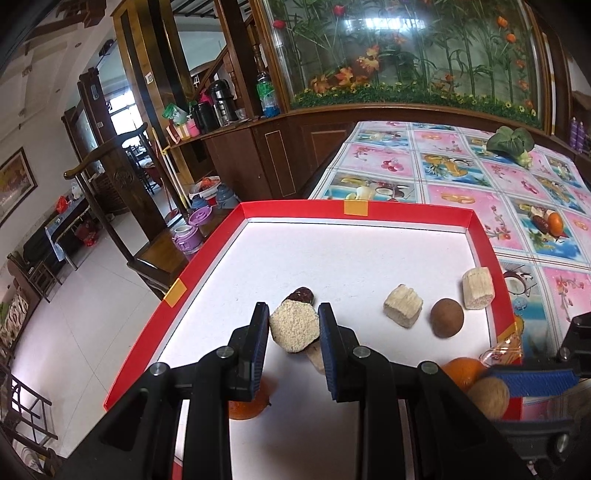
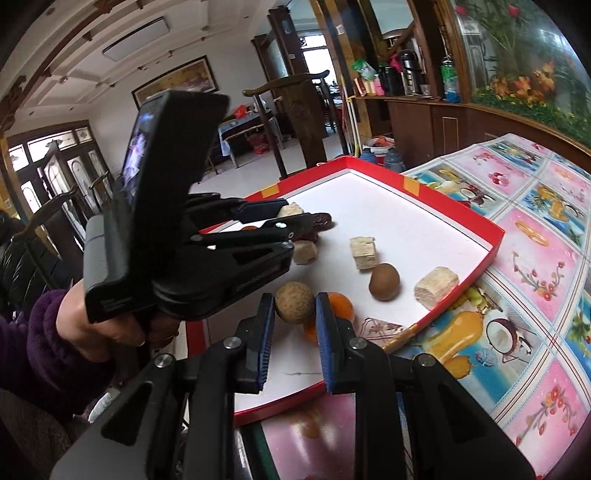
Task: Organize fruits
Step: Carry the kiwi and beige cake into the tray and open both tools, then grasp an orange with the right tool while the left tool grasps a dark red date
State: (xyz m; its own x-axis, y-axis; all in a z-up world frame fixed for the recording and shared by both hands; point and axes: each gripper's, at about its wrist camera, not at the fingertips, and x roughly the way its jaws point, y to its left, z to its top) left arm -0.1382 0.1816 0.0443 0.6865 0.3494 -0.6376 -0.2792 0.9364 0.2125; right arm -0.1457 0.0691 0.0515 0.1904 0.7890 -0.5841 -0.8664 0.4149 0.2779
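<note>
While my left tool [image 1: 293, 325] is clenched on the crumbly rice cake [image 1: 294, 329] in the near left of the red tray [image 1: 354, 208], my right tool [image 2: 294, 325] hangs released with the tan ball [image 2: 293, 302] dead ahead at its fingertips, an orange [image 2: 340, 306] just right of it; so the right hand is the nearer one for that ball

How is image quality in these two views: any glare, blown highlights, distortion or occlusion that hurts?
Left wrist view: strong fisheye bending, dark corners, glare on the glass panel, the tray floor nearly blown white; the left gripper and the crumbly cake are sharp. Right wrist view: same bending; the other gripper's body hides the tray's left part; windows are overexposed; the right gripper is sharp.
</note>
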